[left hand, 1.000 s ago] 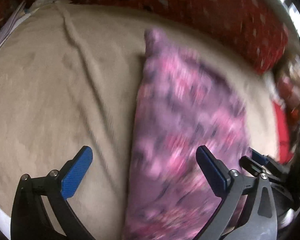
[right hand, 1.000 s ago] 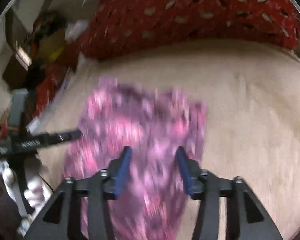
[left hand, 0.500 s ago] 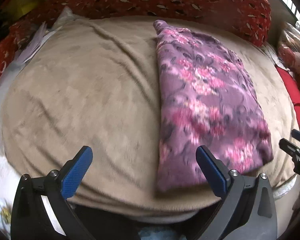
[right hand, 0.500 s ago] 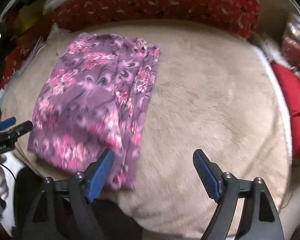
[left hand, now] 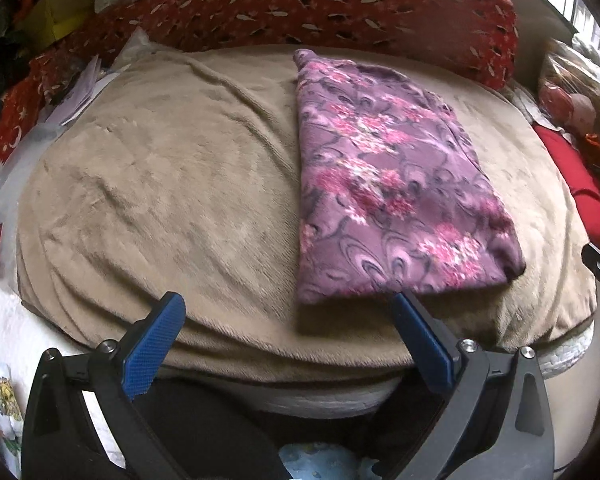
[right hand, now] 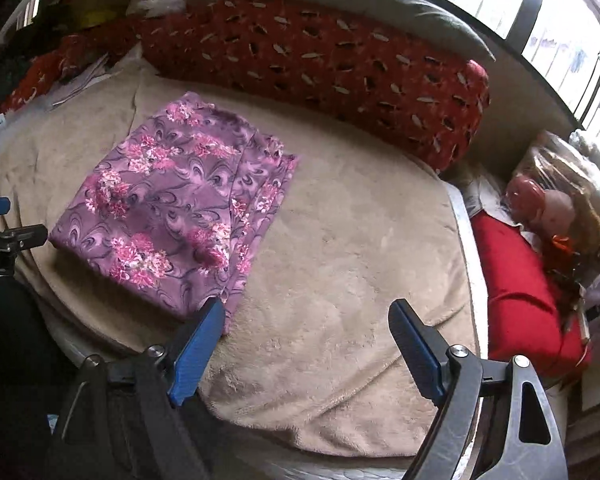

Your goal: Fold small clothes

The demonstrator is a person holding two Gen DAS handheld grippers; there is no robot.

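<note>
A purple garment with pink flowers [left hand: 384, 176] lies folded into a flat rectangle on a beige blanket [left hand: 160, 184]. It also shows in the right wrist view [right hand: 176, 208], left of centre. My left gripper [left hand: 288, 332] is open and empty, held back over the blanket's near edge, just short of the garment's near edge. My right gripper [right hand: 304, 344] is open and empty above the blanket [right hand: 360, 248], to the right of the garment's near corner. Neither gripper touches the garment.
A long red patterned bolster [right hand: 324, 68] lies along the back of the blanket. A red cushion [right hand: 520, 288] and a doll [right hand: 540, 208] are at the right. Papers [left hand: 80, 88] and clutter lie at the back left. A window is behind.
Both grippers pulled back from the garment toward the blanket's near edge. The right gripper opened wide and let go of the garment, which now lies flat and folded.
</note>
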